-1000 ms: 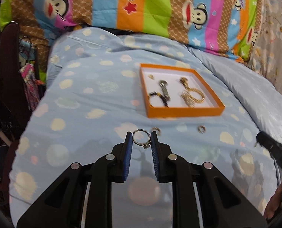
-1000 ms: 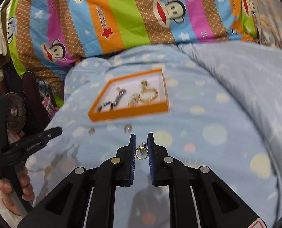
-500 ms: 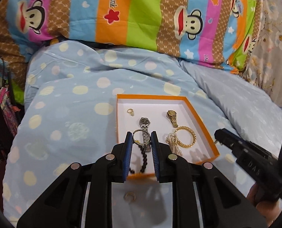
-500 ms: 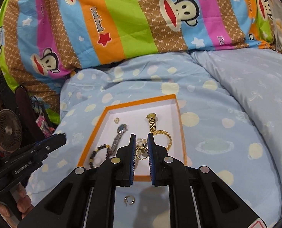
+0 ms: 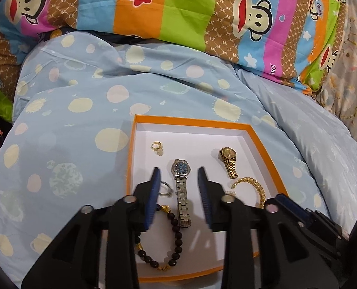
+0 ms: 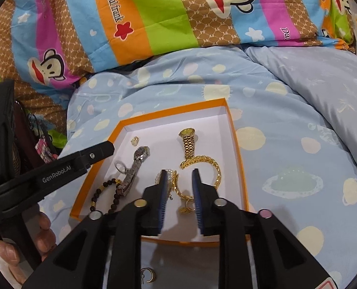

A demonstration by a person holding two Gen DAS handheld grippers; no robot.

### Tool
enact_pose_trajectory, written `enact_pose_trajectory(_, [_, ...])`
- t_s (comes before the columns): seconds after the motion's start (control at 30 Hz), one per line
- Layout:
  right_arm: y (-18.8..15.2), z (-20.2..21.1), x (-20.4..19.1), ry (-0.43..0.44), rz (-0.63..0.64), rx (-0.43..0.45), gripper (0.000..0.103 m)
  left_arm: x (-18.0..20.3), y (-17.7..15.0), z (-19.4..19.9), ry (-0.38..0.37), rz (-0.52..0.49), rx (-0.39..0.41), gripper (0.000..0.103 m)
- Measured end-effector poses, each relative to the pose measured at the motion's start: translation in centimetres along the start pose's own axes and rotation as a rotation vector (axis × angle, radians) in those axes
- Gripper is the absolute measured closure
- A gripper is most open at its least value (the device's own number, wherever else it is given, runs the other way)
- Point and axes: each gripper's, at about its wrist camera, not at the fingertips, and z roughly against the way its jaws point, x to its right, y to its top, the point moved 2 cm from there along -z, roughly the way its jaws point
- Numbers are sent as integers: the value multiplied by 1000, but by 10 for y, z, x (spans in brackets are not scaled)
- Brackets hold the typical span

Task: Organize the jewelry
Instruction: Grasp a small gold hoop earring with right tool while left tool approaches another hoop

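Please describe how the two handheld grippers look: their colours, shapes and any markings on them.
Both the left gripper and the right gripper are black plastic, with two angular fingers lined with ribbed blue pads and round silver screws at the joints. White lettering, GenRobot.AI, runs along one left finger. No cables or sleeves show.

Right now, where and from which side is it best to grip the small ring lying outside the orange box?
Probably grip the small ring across its band, coming straight down from above. It lies flat on the blue sheet, just outside the orange box near wall, so nothing offers a side hold.
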Motion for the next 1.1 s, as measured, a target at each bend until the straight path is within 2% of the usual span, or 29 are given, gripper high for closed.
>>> enact_pose_trajectory(0.13, [-7, 29, 2, 16, -26, 52, 69, -3, -5, 27, 7, -1, 64, 52])
enact_pose_trajectory(0.23, [-25, 51, -1, 23, -23, 60, 66, -10, -20, 57, 7, 2, 108, 50])
enact_pose_trajectory(0.37, [-52, 69, -11, 24, 6, 38, 65, -14, -52, 86, 37, -36, 125, 47])
enact_pose_trajectory(0.53, [-78, 66, -23, 29, 19, -30, 64, -19, -91, 102, 75, -76, 94, 47])
enact_pose_trajectory(0.67, [-82, 58, -31, -17, 61, -61, 64, -27, -108, 100, 101, -56, 55, 47])
enact_pose_trajectory(0.9, [-84, 42, -32, -48, 67, -134, 64, -32, -122, 94, 119, -48, -12, 47])
enact_pose_trajectory(1.1, [-83, 30, -39, -70, 88, -166, 66, -36, -123, 90, 116, -35, -33, 47])
